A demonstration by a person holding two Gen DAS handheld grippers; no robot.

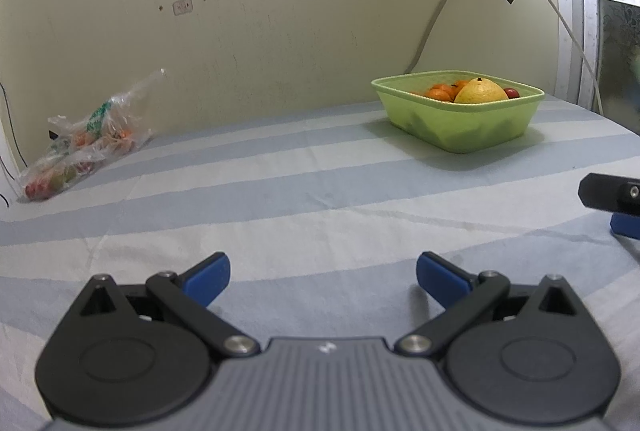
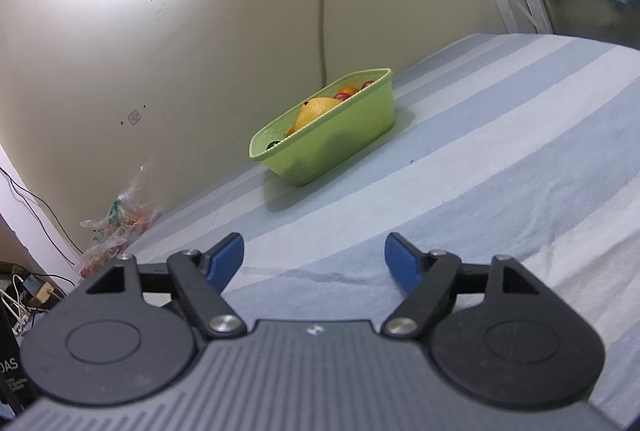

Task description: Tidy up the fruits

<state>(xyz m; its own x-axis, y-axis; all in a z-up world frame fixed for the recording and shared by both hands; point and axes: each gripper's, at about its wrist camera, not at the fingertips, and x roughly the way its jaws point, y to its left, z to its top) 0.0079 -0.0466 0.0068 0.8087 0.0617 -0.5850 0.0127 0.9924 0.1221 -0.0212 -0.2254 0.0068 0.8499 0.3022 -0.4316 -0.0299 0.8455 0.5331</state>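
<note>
Both the left gripper (image 1: 323,277) and right gripper (image 2: 314,261) gape empty above the striped surface (image 1: 280,199), the green basket (image 1: 460,123) of fruit far right.

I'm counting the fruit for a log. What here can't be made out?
- Tub contents, both views: the wall hides the lower fruit.
- Plastic bag, both views: crumpled film blurs its fruit; too small in the right view.
- Right hand-held gripper, left view: cut off by the edge.

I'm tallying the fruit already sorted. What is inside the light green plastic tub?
In the light green plastic tub: a large yellow pear-shaped fruit, small orange fruits and small red fruits. The tub wall hides anything lower down.
</note>
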